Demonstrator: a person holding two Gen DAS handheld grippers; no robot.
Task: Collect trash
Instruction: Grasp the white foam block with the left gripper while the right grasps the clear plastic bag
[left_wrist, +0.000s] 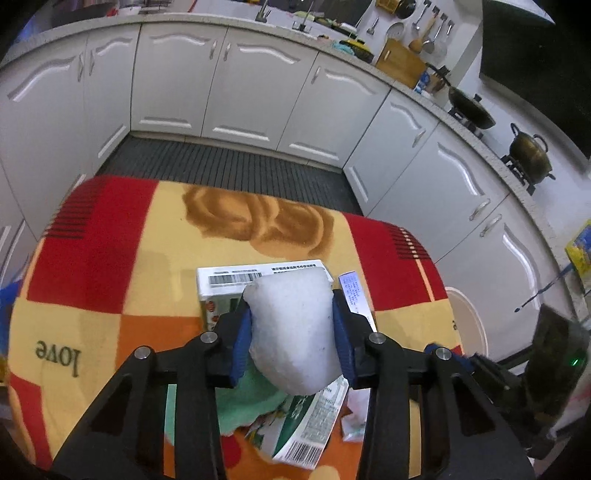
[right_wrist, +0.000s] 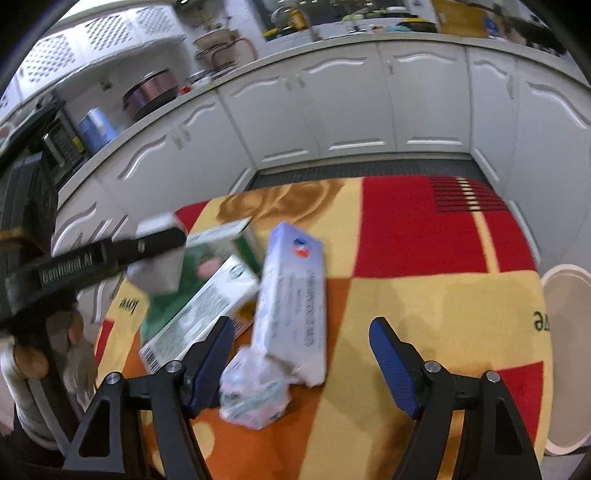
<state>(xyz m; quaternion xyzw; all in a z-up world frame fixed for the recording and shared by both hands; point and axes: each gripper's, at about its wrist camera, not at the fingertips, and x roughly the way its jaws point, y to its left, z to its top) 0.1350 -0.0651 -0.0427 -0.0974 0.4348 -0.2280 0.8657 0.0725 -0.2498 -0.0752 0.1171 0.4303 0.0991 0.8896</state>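
Note:
My left gripper (left_wrist: 291, 314) is shut on a white foam lump (left_wrist: 293, 328) and holds it above the patterned blanket (left_wrist: 110, 277). Under it lie a white barcode box (left_wrist: 225, 282), a green-white carton (left_wrist: 310, 432), a green cloth (left_wrist: 247, 402) and a white-blue box (left_wrist: 354, 291). My right gripper (right_wrist: 301, 332) is open and empty, low over the blanket (right_wrist: 424, 295). Between and just ahead of its fingers lie a crumpled clear plastic bag (right_wrist: 255, 391) and a white-blue long box (right_wrist: 295, 299). A green-white carton (right_wrist: 207, 306) lies to the left. The left gripper arm (right_wrist: 92, 266) crosses the right view's left side.
White kitchen cabinets (left_wrist: 258, 85) surround the table, with a dark floor mat (left_wrist: 229, 166) below. A white round bin lid (right_wrist: 569, 354) sits at the table's right edge; it also shows in the left wrist view (left_wrist: 469, 325). Pots (left_wrist: 528, 151) stand on the stove.

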